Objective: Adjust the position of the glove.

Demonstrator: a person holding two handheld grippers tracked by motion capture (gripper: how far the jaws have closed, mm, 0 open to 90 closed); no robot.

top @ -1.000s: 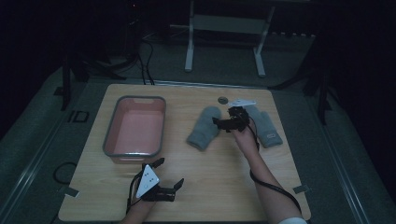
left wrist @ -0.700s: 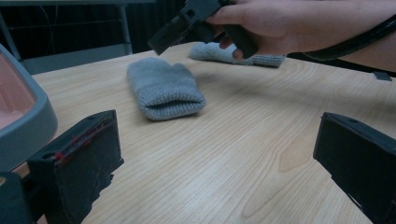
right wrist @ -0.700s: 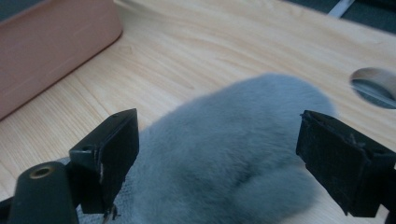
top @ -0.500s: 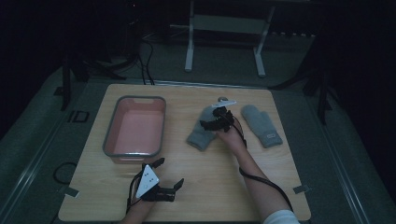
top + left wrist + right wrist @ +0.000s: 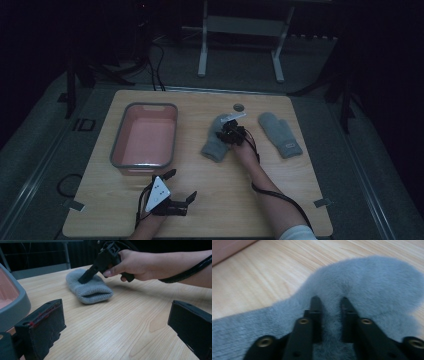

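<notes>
Grey mitten lying near mid-table, being pinched by the right gripper.

Lying flat on the wooden table, long axis running slantwise, cuff end toward the person and rounded tip pointing away toward the far edge. Sitting directly under the right gripper, jaws just having been closing and now clamping a fold of fleece between them, as the right gripper view is showing. Resting well apart, off to the right: a second grey mitten. Standing to the left: a grey-rimmed pink tub, apparently the drop point. Hovering near the front edge, far from both mittens: the left gripper, jaws spread wide and grasping nothing.
</notes>
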